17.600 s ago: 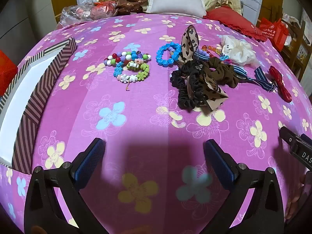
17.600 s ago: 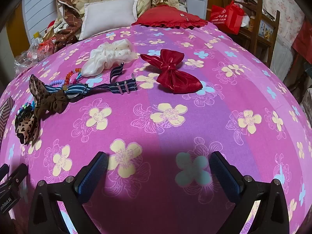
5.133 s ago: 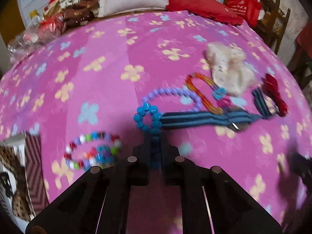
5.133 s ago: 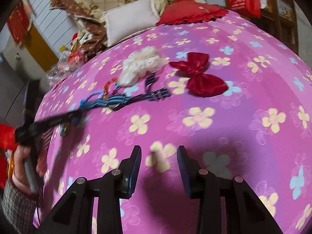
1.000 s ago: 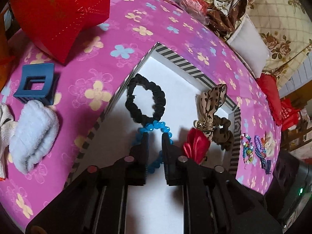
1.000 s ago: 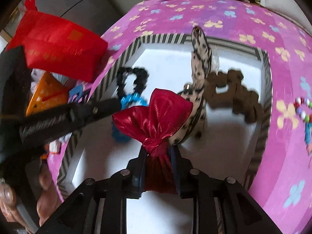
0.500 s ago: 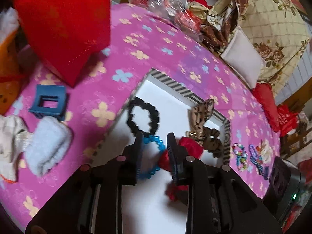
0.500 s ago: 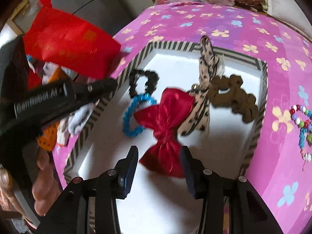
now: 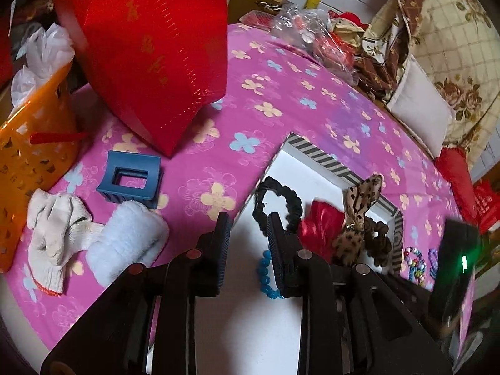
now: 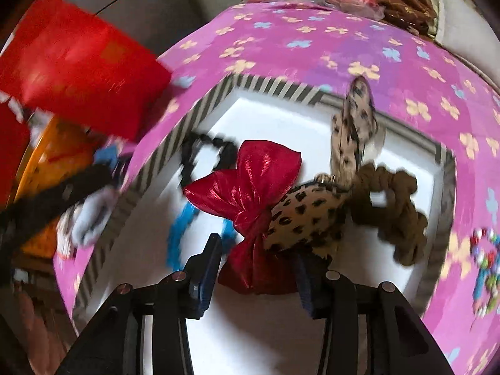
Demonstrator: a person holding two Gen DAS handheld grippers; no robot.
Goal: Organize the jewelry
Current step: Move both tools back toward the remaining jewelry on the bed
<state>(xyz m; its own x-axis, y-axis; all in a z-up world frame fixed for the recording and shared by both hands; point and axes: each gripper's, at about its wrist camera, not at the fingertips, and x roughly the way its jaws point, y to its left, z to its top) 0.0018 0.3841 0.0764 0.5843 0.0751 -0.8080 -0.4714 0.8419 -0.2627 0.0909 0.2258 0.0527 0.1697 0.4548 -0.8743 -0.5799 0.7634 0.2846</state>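
Observation:
A white box with a striped rim (image 9: 322, 156) (image 10: 275, 86) lies on the pink flowered cloth. In it lie a black scrunchie (image 9: 278, 200), a blue bead bracelet (image 9: 265, 278) (image 10: 178, 234), a red bow (image 9: 318, 228) (image 10: 250, 187), a leopard scrunchie (image 10: 309, 215) and a brown scrunchie (image 10: 397, 215). My left gripper (image 9: 250, 250) hangs open over the box's near left edge with nothing between its fingers. The bracelet rests beside its right finger. My right gripper (image 10: 256, 278) stands open above the bow's lower lobe, which lies between the fingers without the pads pressing on it.
Left of the box stand a red gift bag (image 9: 150, 47) and an orange basket (image 9: 28, 143). A blue hair claw (image 9: 128, 181), a white glove (image 9: 53, 234) and a pale blue roll (image 9: 125, 243) lie nearby. Coloured bead bracelets (image 9: 412, 259) rest right of the box.
The left gripper let go of the blue bracelet, opened and lifted back. The right gripper released the red bow into the box and its jaws spread.

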